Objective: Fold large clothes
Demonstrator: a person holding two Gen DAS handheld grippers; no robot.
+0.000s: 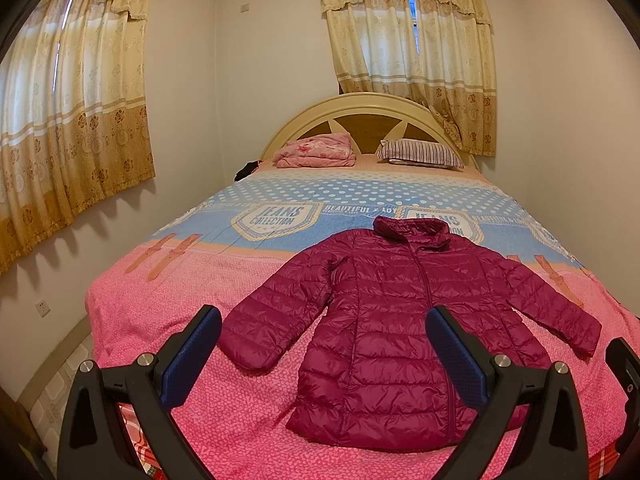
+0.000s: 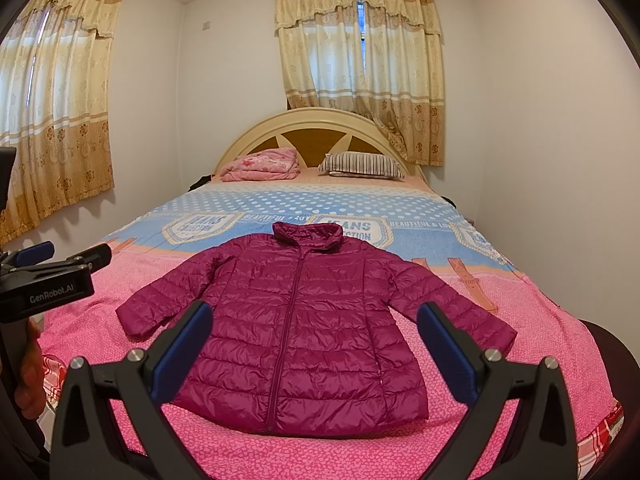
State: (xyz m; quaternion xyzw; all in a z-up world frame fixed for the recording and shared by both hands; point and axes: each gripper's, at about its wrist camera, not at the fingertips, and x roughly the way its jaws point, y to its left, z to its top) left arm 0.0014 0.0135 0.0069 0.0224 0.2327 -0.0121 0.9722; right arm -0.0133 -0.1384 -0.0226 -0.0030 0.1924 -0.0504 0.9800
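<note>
Jacket (image 2: 304,328) flat on bed (image 2: 248,452) — pillow (image 2: 362,164) behind, near headboard (image 2: 320,120)

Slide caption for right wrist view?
Open right tool poised above a magenta puffer jacket spread flat, zipped, on the bed.

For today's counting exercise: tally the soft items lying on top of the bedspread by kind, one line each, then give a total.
Quilted magenta jacket: 1
Striped pillow: 1
Folded pink blanket: 1
Total: 3
Both the left gripper and the right gripper are open, holding nothing.
</note>
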